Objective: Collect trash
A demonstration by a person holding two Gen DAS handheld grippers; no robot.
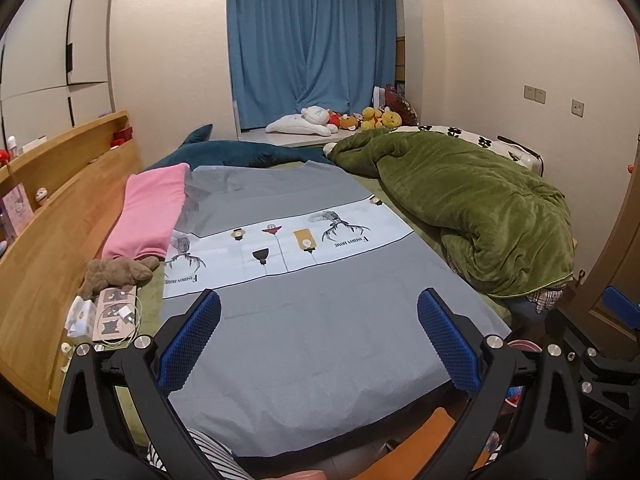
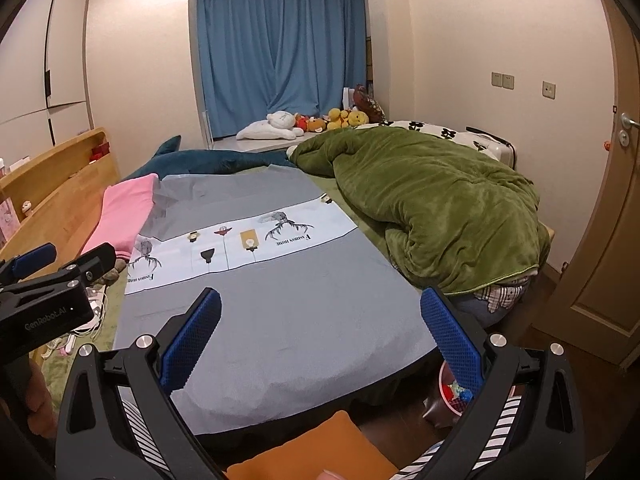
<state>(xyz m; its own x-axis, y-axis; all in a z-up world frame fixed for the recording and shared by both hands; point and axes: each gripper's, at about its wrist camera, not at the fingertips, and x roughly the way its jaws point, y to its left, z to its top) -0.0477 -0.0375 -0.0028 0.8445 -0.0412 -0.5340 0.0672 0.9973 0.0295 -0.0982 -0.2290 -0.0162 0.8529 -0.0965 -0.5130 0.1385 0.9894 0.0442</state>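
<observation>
A: Any writing you can read here?

B: Yes. The grey bedsheet with a pale printed band (image 1: 288, 248) carries the words "FASHION HOME" under its antlered-stag drawing, upside down from this side. It shows twice in the left wrist view, once near the pink folded blanket (image 1: 150, 210) and once further right.

A: And from the right wrist?

B: The same band (image 2: 240, 248) shows "FASHION HOME" again. The black body of the left gripper (image 2: 44, 312) bears "GenRobot.AI" in pale letters.

A: Anything else?

B: In the left wrist view, the black housing at the lower right edge (image 1: 606, 420) has faint letters, perhaps "DAS", too dim to be sure.
</observation>
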